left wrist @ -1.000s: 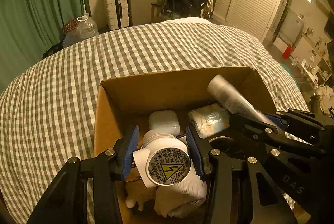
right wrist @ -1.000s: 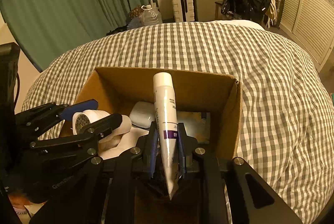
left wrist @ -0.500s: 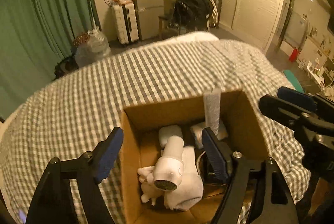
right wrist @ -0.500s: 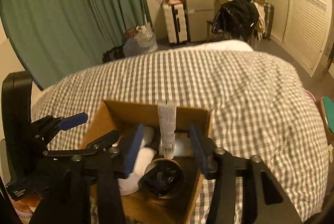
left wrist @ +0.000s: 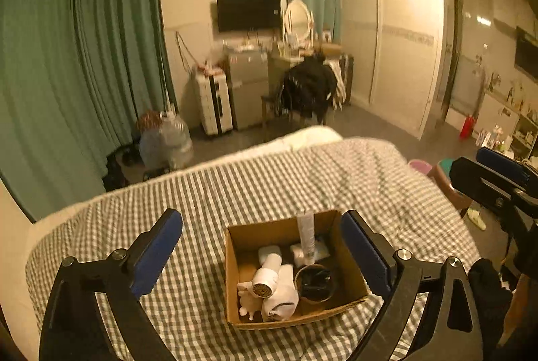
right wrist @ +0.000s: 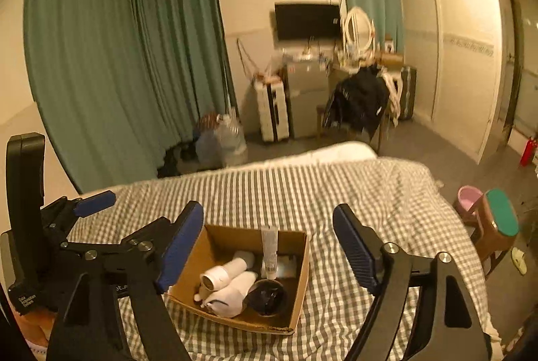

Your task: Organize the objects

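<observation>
Left wrist: both hand-held grippers just opened, empty; white hairdryer & tube now in brown cardboard box.

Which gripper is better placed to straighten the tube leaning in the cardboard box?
Probably the right gripper: open, empty, and the tube sits nearly centred between its fingers. Left gripper frames the hair dryer.

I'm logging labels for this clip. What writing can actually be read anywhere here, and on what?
"Data Acquisition System": white print on the left gripper's black body, in the right wrist view.
Round label on the hair dryer's end: too small to read.
Print on the tube: blurred, unreadable.
</observation>
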